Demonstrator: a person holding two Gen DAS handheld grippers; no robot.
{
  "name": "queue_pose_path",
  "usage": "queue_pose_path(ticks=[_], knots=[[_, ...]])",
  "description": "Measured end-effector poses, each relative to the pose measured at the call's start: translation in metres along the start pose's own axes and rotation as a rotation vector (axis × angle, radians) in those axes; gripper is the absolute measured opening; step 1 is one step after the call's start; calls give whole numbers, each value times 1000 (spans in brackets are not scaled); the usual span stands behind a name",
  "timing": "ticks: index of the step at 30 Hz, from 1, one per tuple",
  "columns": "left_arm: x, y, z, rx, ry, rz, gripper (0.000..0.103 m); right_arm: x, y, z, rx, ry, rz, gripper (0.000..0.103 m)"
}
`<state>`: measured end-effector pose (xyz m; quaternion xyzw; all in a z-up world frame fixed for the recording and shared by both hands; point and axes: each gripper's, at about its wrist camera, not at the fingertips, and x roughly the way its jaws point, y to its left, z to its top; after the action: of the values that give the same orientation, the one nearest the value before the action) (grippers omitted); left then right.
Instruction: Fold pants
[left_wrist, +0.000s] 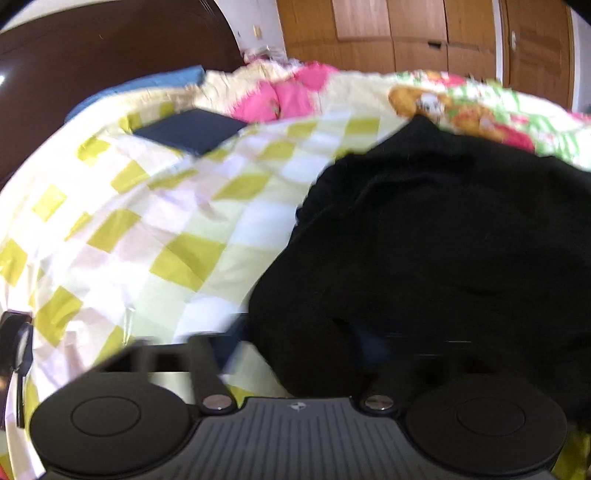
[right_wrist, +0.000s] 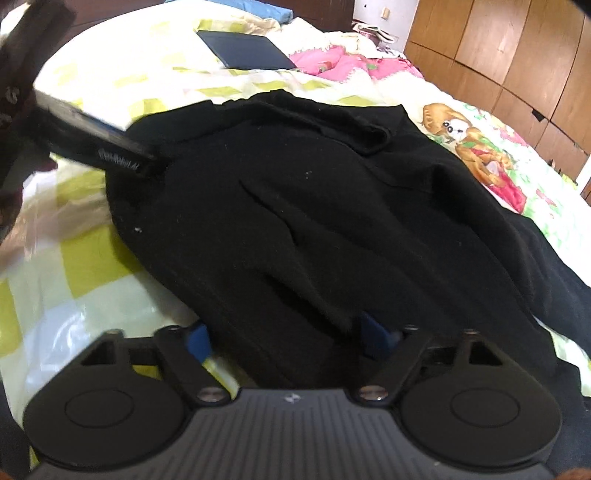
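The bed (right_wrist: 92, 266), under a yellow-checked sheet, fills the ground beneath both claws. The black pants (right_wrist: 314, 206) lie rumpled on it, spreading ahead of the right claw (right_wrist: 284, 338), whose blue-padded fingers (right_wrist: 197, 341) stand apart with a fold of pants between them (whether the pads press the cloth I cannot tell). The left claw (left_wrist: 295, 354) is blurred; its jaws look part-way apart at the pants' near edge. Beyond both claws lies a cartoon-print quilt (right_wrist: 476, 147), then a dark flat tablet (right_wrist: 245, 50).

Black pants (right_wrist: 314, 206), rumpled, spread flat on checked bedspread (right_wrist: 92, 266)
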<state>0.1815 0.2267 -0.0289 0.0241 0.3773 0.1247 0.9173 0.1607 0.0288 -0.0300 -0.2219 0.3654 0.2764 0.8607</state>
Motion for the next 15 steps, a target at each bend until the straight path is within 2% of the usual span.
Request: queue_pose_path(ticks=[1,3,4,6,7,11,15], knots=[[2,4,-1,-9,1,-20,62,0,1,2,2,4,10,66],[0,13,-2,-23,-8,-56,59,0,2,5,18,14,29,46],[-2,16,-3,-20,-12,-64,56,-1,4,6,28,19,39,42],[-8,22,-5,-37,-16,-79,51,-4,10,8,29,32,56,25],[-11,26,-6,-55,-14,-88,49,-5,14,8,30,47,80,19],[-25,44,-14,-62,-8,-76,45,-15,39,9,-15,64,124,18],[-40,68,-32,-72,18,-58,44,-27,62,8,1,81,198,18]])
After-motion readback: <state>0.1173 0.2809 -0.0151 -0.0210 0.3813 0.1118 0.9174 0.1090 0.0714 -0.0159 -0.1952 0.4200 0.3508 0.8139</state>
